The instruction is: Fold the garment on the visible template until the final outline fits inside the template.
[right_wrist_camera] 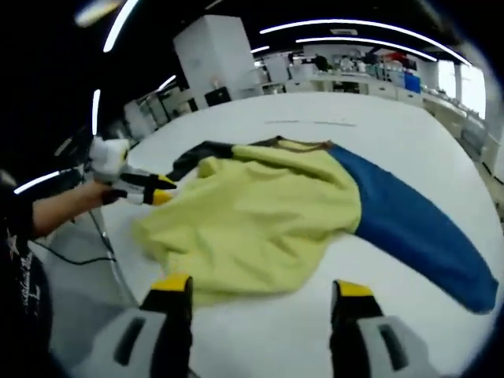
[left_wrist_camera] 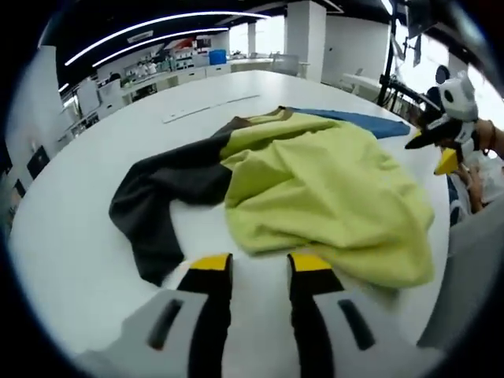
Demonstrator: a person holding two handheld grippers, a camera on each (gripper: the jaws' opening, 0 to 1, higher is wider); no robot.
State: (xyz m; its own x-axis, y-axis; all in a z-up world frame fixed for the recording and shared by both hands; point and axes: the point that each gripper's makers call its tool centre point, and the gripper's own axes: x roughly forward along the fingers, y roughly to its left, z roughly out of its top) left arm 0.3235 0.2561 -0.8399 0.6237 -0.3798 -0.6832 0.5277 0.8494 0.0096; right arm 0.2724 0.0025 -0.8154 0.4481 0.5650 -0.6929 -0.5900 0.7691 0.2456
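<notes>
A crumpled garment (left_wrist_camera: 315, 189) is seen lying on a white table (left_wrist_camera: 71, 236), its yellow-green body bunched in a heap. From the heap, a dark sleeve (left_wrist_camera: 157, 205) is spread out toward the left gripper (left_wrist_camera: 260, 264), and a blue sleeve (right_wrist_camera: 417, 228) is stretched away from the heap's far side in the left gripper view. In that view the left gripper is held just short of the garment's near edge with its jaws apart and nothing between them. In the right gripper view the right gripper (right_wrist_camera: 260, 291) is held at the opposite edge of the garment, its jaws spread wide and empty, with the blue sleeve lying beside it. The left gripper is also seen there across the garment, held in a person's hand (right_wrist_camera: 106, 189). Beyond the garment, two thin strips (left_wrist_camera: 209, 109) are seen on the table.
</notes>
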